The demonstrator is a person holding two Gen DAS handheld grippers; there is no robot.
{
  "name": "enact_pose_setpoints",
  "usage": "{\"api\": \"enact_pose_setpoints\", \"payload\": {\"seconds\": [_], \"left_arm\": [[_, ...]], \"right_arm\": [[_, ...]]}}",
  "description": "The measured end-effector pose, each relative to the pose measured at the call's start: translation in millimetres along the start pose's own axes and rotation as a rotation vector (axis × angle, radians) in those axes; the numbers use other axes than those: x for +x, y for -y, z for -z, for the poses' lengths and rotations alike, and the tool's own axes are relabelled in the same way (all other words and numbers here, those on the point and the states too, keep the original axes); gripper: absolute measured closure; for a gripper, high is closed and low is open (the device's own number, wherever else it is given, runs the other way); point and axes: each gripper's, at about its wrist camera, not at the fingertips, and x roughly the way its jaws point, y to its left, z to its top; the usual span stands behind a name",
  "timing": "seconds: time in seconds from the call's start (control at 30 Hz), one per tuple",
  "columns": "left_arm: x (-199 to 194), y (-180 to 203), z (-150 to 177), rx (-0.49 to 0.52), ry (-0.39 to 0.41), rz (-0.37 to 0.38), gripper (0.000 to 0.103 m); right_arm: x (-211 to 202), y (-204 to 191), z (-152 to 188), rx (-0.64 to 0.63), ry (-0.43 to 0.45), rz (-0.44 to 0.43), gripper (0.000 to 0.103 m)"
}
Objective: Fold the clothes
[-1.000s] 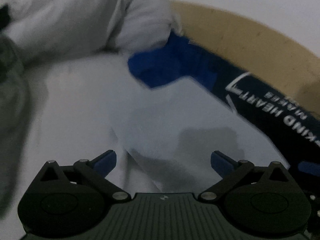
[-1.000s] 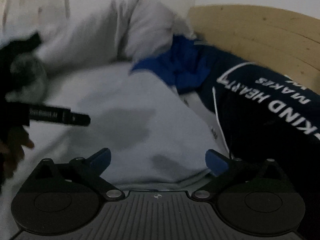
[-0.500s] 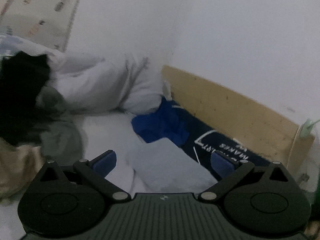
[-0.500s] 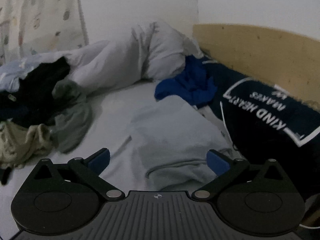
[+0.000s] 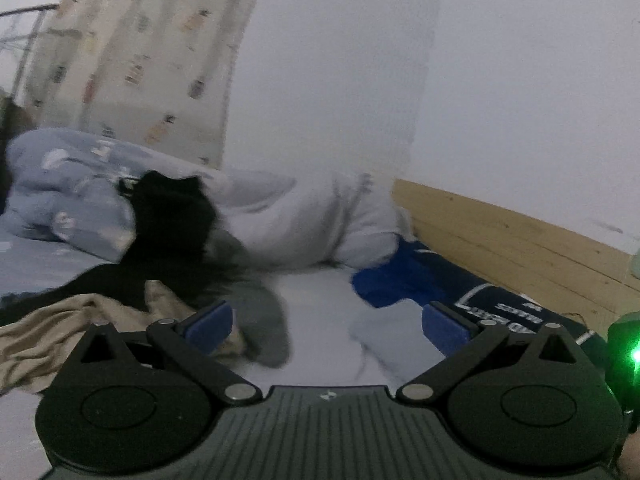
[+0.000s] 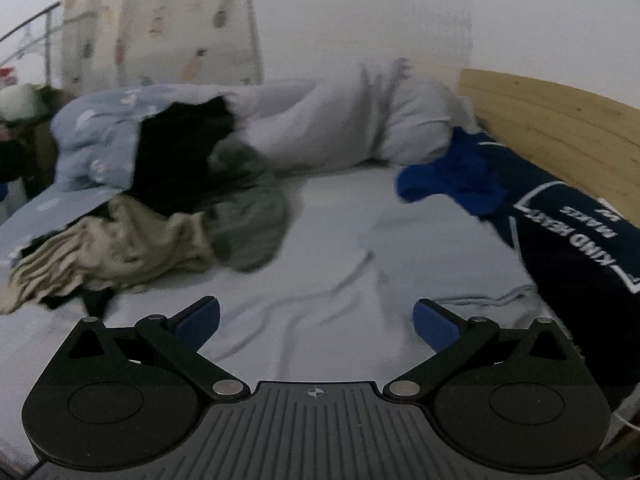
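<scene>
A folded pale blue-grey garment (image 6: 436, 240) lies flat on the bed, right of centre; it also shows in the left wrist view (image 5: 396, 336). A heap of unfolded clothes lies to the left: a beige piece (image 6: 116, 248), a grey piece (image 6: 252, 220) and a black piece (image 6: 180, 160). The same heap shows in the left wrist view (image 5: 168, 248). My left gripper (image 5: 326, 322) is open and empty, above the bed. My right gripper (image 6: 316, 320) is open and empty, held back from the folded garment.
A navy cloth with white lettering (image 6: 580, 236) and a bright blue garment (image 6: 452, 180) lie along the wooden headboard (image 6: 560, 120). A white duvet (image 6: 340, 128) and a patterned blue quilt (image 6: 92, 140) are bunched at the back. A curtain (image 6: 160, 20) hangs behind.
Both grippers have pulled back and up from the folded pale garment, which stays flat on the bed. The views now take in the whole bed and the clothes heap.
</scene>
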Motion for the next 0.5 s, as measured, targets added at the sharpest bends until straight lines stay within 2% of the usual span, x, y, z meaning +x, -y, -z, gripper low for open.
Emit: {"api": "enact_pose_setpoints", "payload": {"seconds": [0.1, 0.23, 0.37, 0.5], "left_arm": [[-11.9, -8.2, 13.8, 0.002, 0.019, -0.057, 0.0], [-16.0, -16.5, 31.6, 0.011, 0.003, -0.149, 0.0], [-6.5, -23.9, 50.1, 0.016, -0.003, -0.222, 0.0], [10.3, -28.0, 72.1, 0.066, 0.001, -0.281, 0.0]], "right_arm": [[1.4, -18.6, 9.9, -0.028, -0.008, -0.033, 0.0], [7.9, -38.3, 16.5, -0.066, -0.035, -0.089, 0.0], [11.4, -51.3, 17.7, -0.076, 0.003, -0.138, 0.0], [27.3, -61.2, 27.3, -0.078, 0.038, -0.147, 0.0]]}}
